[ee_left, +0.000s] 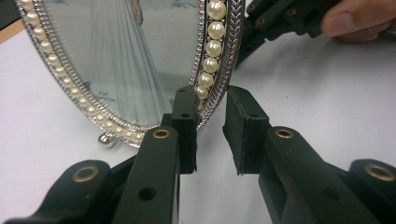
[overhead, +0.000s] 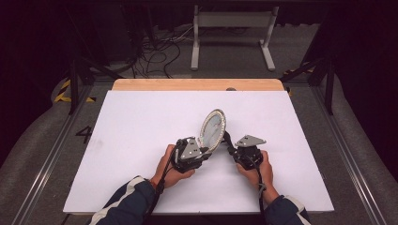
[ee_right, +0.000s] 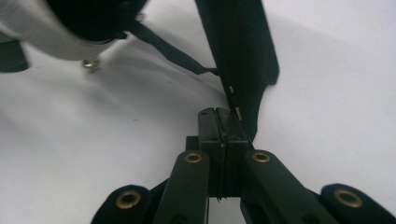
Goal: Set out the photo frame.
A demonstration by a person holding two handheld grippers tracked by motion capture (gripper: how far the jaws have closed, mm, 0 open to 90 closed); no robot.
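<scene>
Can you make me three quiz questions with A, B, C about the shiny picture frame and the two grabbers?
1. Where is the oval frame?
A. On the floor
B. On the wooden strip at the far edge
C. On the white table, between the two grippers

2. What colour are the beads round its rim?
A. Creamy white
B. Red
C. Green

3. How are the fingers of the right gripper?
A. Wide apart
B. Pressed together
C. Wrapped round a cup

Answers:
1. C, the high view shows it between both hands on the white top.
2. A, the left gripper view shows pearly beads up close.
3. B, the right gripper view shows no gap between them.
</scene>
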